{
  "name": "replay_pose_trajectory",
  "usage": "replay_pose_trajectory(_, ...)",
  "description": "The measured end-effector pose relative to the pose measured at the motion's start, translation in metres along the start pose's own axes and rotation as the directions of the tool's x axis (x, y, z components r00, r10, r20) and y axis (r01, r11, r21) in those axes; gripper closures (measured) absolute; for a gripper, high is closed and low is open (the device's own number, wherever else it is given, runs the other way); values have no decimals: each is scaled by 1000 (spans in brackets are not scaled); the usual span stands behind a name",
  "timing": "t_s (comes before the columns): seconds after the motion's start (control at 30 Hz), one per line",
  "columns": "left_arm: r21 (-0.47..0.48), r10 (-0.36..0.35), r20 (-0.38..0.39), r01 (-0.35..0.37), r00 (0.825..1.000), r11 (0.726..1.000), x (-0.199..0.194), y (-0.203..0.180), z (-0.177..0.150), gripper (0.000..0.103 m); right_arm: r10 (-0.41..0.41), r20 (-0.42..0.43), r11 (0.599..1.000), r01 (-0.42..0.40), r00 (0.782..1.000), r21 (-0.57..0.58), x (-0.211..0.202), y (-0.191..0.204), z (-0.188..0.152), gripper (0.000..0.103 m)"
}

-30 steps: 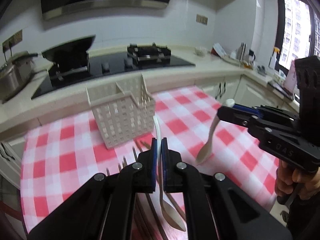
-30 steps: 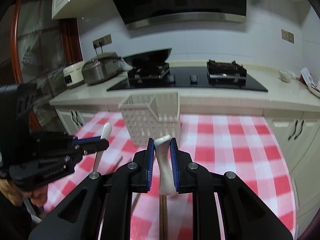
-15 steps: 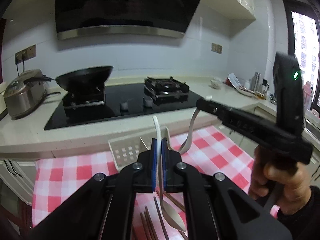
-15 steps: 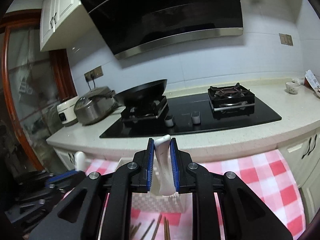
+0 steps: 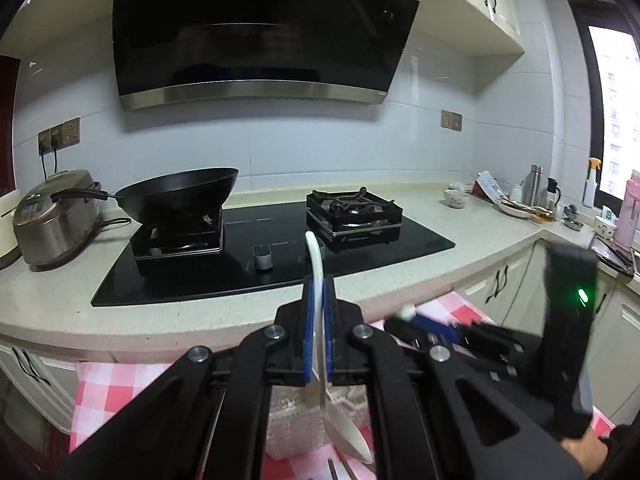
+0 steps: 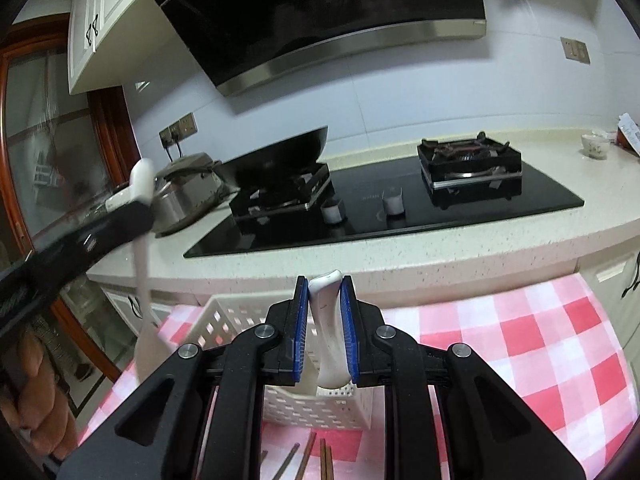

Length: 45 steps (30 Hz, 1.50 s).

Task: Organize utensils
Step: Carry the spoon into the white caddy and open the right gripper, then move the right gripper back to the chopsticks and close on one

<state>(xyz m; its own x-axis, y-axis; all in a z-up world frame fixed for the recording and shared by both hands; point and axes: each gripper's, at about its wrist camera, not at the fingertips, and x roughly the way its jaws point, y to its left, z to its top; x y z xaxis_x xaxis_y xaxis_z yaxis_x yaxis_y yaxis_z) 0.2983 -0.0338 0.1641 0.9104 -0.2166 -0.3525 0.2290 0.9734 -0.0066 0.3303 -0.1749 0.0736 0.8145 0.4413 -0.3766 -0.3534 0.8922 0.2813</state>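
Left tongs (image 5: 317, 332) clenched on a slim white spoon (image 5: 320, 320), bowl hanging low above the white slotted basket (image 6: 224, 320). Right tongs (image 6: 325, 332) clamped on a thicker white spoon handle (image 6: 327, 328), over the same basket on the checked bench (image 6: 520, 344). Chopsticks (image 6: 316, 460) lie near.

Spoons (image 5: 318, 272): smooth white plastic, slightly glossy
Basket (image 6: 224, 322): matt cream perforated plastic
Tablecloth (image 6: 520, 340): red-white checked cloth
Hob (image 6: 400, 216): glossy black glass
Chopsticks (image 6: 326, 458): dark wood

Right gripper (image 6: 324, 328) jaws clamp white spoon (image 6: 328, 332) — above basket (image 6: 224, 320).
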Motion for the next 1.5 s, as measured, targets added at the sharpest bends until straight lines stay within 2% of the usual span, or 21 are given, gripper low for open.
replay_pose_trajectory(0.27, -15, 56, 36, -56, 998, 998, 38, 1, 8, 99, 11, -47, 1000, -10, 999, 14, 2, -8, -18, 85)
replay_pose_trajectory(0.47, 22, 114, 55, -115, 992, 993, 63, -11, 6, 99, 27, -70, 999, -25, 997, 25, -6, -13, -26, 83)
replay_pose_trajectory(0.53, 34, 130, 49, -131, 990, 991, 71, -12, 4, 99, 27, -74, 999, -25, 997, 22, -12, -12, -27, 79)
replay_pose_trajectory(0.63, 56, 144, 39, -146, 989, 988, 80, -16, -3, 98, 25, -64, 1000, -24, 998, 15, -23, -12, -29, 57)
replay_pose_trajectory(0.73, 83, 155, 30, -157, 987, 984, 84, -19, -13, 98, 10, -44, 1000, -10, 999, 5, -36, -13, -30, 54)
replay_pose_trajectory(0.87, 100, 149, 27, -151, 988, 983, 81, -21, -28, 98, 9, -37, 1000, -8, 999, 26, -51, -21, -33, 47)
replay_pose_trajectory(1.03, 122, 138, 29, -140, 990, 983, 64, -27, -47, 98, -11, -33, 999, 12, 999, 46, -69, -32, -40, 45)
replay_pose_trajectory(1.2, 212, 138, 32, -142, 990, 967, 48, -51, -72, 98, -30, -51, 997, 34, 998, 74, -78, -43, -50, 44)
replay_pose_trajectory(1.37, 287, 124, -28, -111, 992, 952, 52, -72, -94, 97, -42, -74, 995, 48, 996, 85, -87, -46, -65, 42)
replay_pose_trajectory(1.5, 260, 67, -94, -40, 993, 965, 50, -74, -104, 93, -72, -97, 993, 80, 993, 84, -96, -52, -79, 39)
